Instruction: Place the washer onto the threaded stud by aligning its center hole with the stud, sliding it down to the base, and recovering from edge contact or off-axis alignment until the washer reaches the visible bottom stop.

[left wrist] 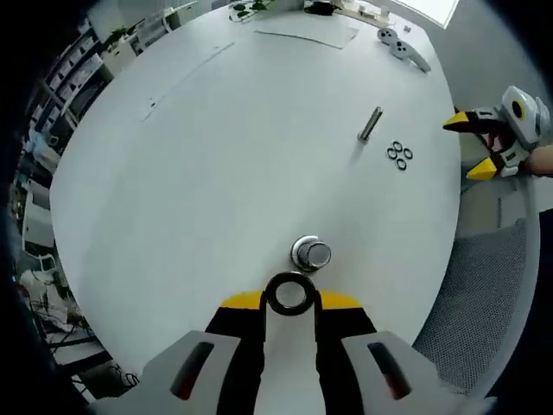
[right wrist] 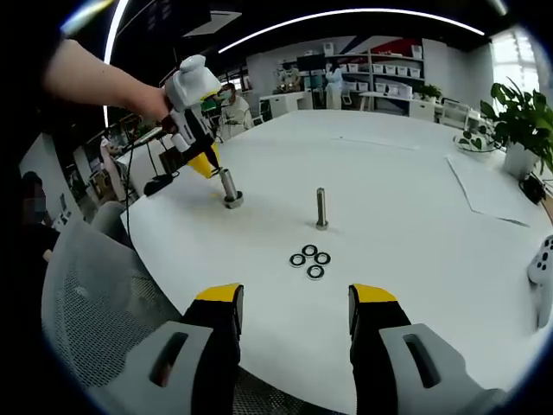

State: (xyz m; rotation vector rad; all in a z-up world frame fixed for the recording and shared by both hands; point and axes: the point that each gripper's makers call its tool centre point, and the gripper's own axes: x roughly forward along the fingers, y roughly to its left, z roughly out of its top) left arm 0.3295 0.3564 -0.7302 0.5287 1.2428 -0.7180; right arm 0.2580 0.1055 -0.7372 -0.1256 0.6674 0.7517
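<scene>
In the left gripper view, low in the frame, the left hand-held gripper [left wrist: 290, 298] pinches a dark washer [left wrist: 289, 293] between its yellow-tipped jaws, the ring held flat with its hole open to the camera. Just beyond it, at the centre of the frame, stands a threaded stud [left wrist: 310, 253] seen almost end-on, its shiny top close to the washer's far edge; whether the two touch I cannot tell. Further up and to the right on the white round table [left wrist: 216, 156] a second stud [left wrist: 370, 124] stands, with three loose washers [left wrist: 398, 155] bunched beside it. At the right edge the right hand-held gripper [left wrist: 479, 145] hangs just off the table rim with its yellow tips spread apart. Near the top of the frame lie a sheet of paper [left wrist: 307, 33] and a white game controller [left wrist: 403, 46].

In the right gripper view the right gripper's own jaws rise from the bottom, wide apart and holding nothing, over the near table edge and the mesh back of a chair [right wrist: 95, 303]. Past them, at the centre, lie the loose washers, then the second stud upright behind them. Upper left, a person's hand [right wrist: 151, 104] holds the left gripper down beside the first stud. A potted plant [right wrist: 518, 121] sits at the right edge; shelves and seated people fill the far background
</scene>
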